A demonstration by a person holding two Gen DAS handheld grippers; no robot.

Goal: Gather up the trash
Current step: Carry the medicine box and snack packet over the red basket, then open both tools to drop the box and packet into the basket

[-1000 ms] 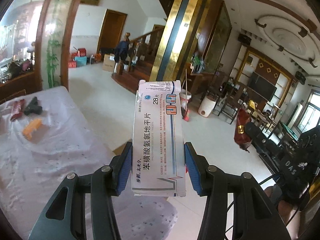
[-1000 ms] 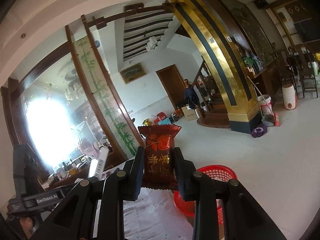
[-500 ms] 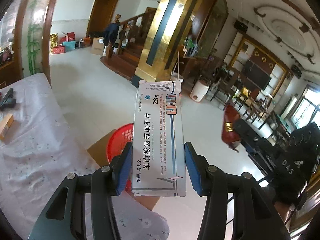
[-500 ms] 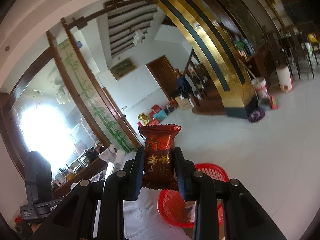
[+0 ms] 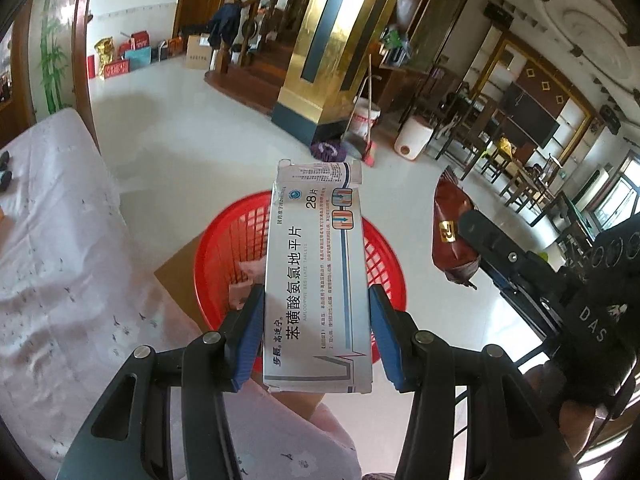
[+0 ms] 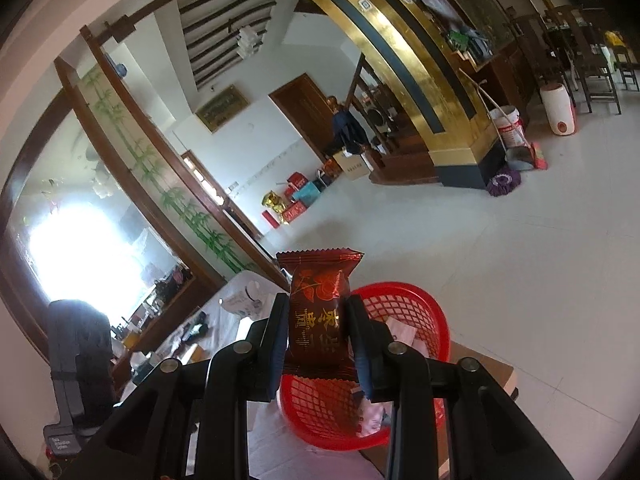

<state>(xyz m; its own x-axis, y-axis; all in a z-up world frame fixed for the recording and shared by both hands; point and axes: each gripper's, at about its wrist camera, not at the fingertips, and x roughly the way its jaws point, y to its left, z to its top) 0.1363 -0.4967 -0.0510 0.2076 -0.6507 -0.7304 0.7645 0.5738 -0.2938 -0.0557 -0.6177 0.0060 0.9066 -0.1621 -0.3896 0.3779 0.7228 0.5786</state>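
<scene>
Left gripper (image 5: 316,332) clamped on a white medicine box (image 5: 318,280), box upright between the blue pads, held above the red basket (image 5: 224,248). Right gripper (image 6: 318,344) clamped on a dark red snack wrapper (image 6: 318,320), also upright, just above the near rim of the same basket (image 6: 424,308). In the left view the wrapper (image 5: 454,236) and right gripper sit off to the right of the basket, not yet over it. Basket stands on a cardboard piece (image 5: 176,280) just beside the cloth-covered surface (image 5: 60,260); some paper scraps (image 5: 248,276) already inside. More small items lie on the surface farther back, too small to name.

Step in hand, as I judge it: carry done, both pieces at the drop point. Next move: open the left gripper so the box falls in; shift the right one further over the basket before letting go, otherwise the light wrapper may miss the rim.
</scene>
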